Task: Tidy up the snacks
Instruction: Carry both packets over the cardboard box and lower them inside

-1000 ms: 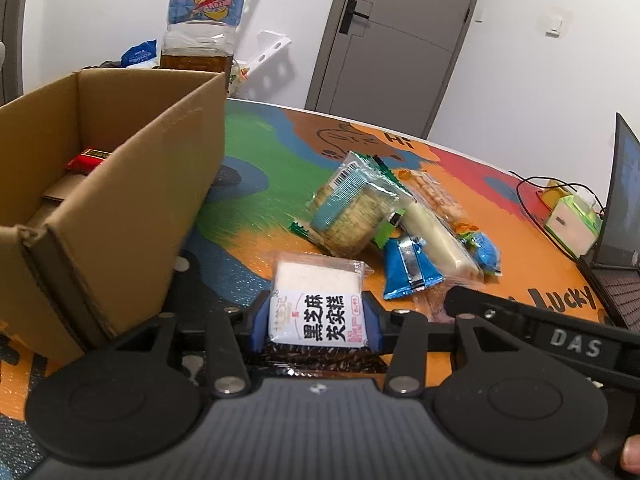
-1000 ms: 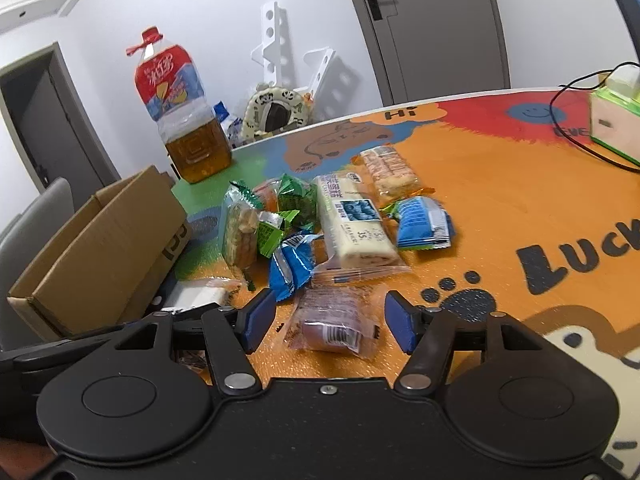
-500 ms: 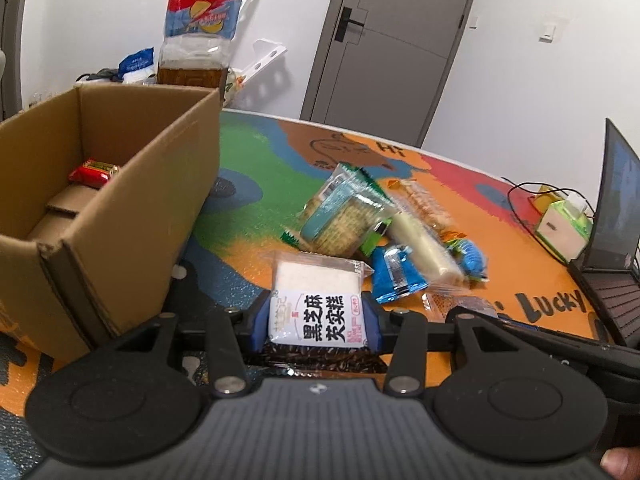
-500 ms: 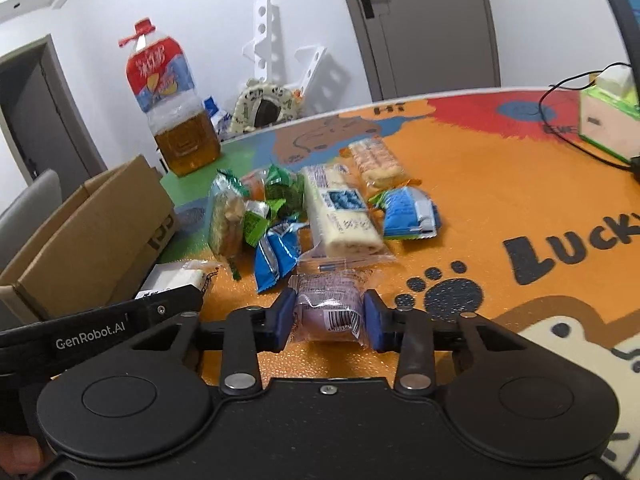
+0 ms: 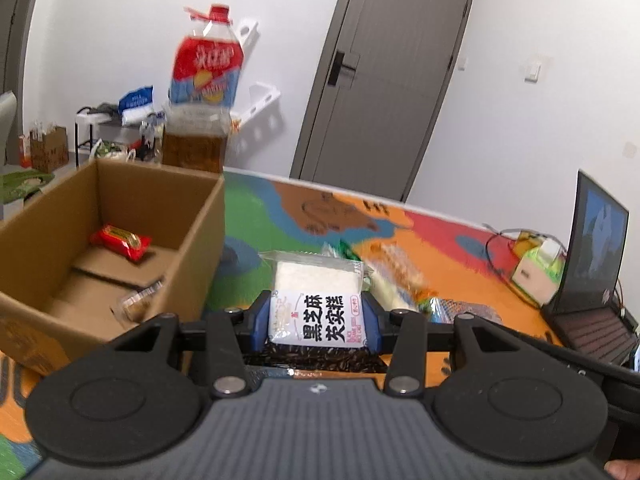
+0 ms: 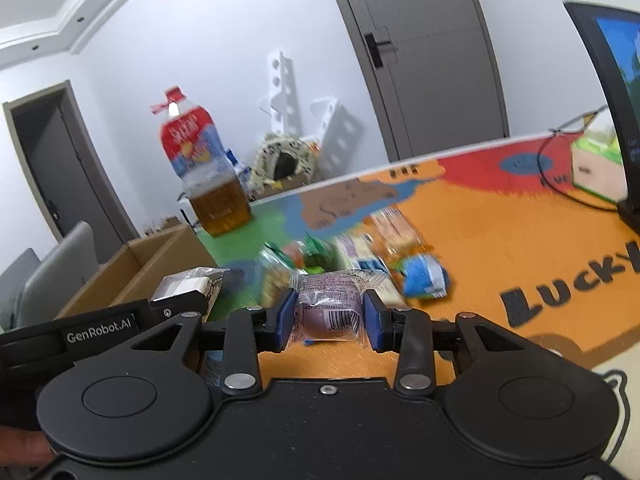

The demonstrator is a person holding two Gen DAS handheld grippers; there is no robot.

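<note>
The left gripper [image 5: 317, 317] squeezes a white cake pack [image 5: 317, 304] with black letters between its 2 blue pads, and the pack is up off the table [image 5: 452, 256]. To its left sits an open cardboard box [image 5: 200, 240]. A red snack [image 5: 120, 242] lies on the box floor, and a small clear packet [image 5: 138, 304], too blurry to name, lies nearer the front.

The right gripper [image 6: 329, 320] has just closed its jaws, and now they pinch a purple snack in a clear wrapper [image 6: 328, 306]. This snack looks lifted off the table too. Behind it lies a blurry pile of snacks [image 6: 360, 256], with a blue packet [image 6: 424, 278] at the right side. A big bottle of brown drink [image 6: 208, 184] stands behind the box.
</note>
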